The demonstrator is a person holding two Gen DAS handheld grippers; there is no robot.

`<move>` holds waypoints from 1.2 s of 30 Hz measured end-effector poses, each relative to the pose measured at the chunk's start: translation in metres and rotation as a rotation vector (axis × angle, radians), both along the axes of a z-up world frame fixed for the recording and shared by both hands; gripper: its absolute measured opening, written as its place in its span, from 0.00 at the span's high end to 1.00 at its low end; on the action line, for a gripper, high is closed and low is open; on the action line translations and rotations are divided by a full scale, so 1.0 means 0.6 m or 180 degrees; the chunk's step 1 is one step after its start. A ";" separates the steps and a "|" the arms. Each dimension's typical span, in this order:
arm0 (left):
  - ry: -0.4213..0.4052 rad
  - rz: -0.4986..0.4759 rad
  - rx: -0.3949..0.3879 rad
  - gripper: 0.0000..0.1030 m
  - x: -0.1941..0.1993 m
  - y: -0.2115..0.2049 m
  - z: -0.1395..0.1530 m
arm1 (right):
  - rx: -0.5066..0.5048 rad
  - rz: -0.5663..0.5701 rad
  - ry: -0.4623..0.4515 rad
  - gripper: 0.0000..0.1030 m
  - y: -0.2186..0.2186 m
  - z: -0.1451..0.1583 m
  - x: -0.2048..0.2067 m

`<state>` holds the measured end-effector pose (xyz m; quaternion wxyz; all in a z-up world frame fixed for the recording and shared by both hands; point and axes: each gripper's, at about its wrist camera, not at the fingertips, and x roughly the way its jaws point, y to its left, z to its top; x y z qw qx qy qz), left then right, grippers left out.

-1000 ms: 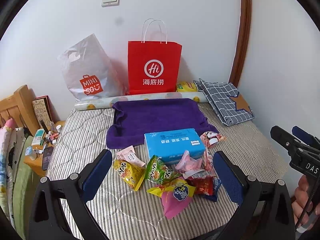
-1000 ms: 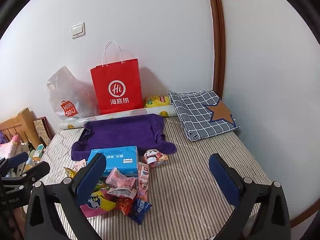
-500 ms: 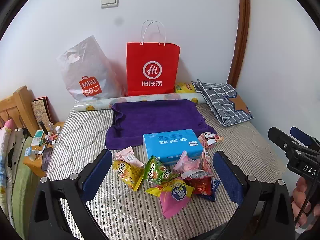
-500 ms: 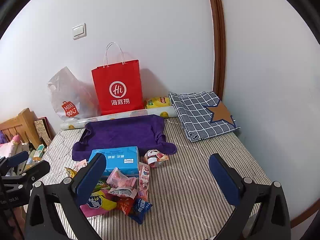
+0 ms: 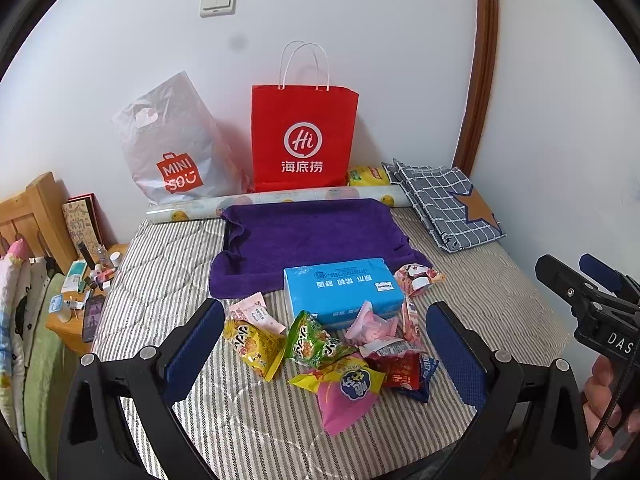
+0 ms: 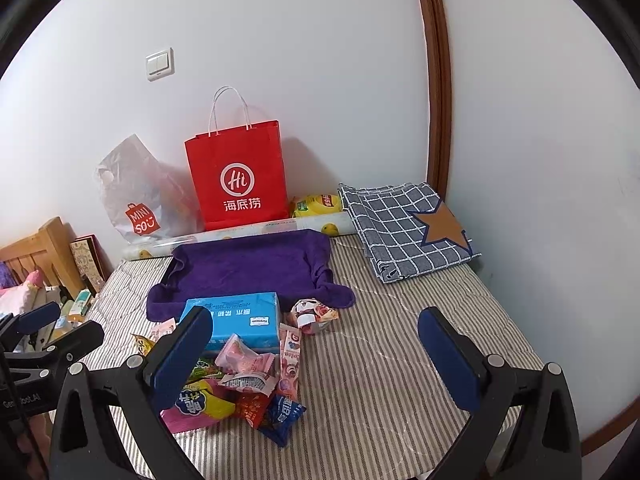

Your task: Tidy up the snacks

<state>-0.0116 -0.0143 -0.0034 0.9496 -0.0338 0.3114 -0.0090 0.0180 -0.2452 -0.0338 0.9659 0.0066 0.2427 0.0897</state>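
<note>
Hovering with both grippers open and empty, we see the snack pile (image 5: 332,352) ahead between the left gripper's (image 5: 326,346) jaws; left hand nearer

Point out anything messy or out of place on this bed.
The snack packets lie in a loose, overlapping heap in front of the blue box, not sorted. The purple towel is rumpled at its corners. Nothing looks spilled or torn.
</note>
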 end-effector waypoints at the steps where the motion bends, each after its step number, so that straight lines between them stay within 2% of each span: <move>1: 0.0002 0.0000 0.0000 0.03 0.000 0.000 0.000 | -0.0003 0.0007 0.0001 0.00 0.000 -0.001 0.000; 21: 0.0130 0.0029 0.0020 0.03 0.012 0.006 -0.019 | 0.0001 0.0019 0.0179 0.00 0.001 -0.033 0.015; 36: 0.0441 0.0081 -0.0016 0.03 0.045 0.022 -0.083 | -0.0035 -0.0105 0.0616 0.00 -0.004 -0.101 0.059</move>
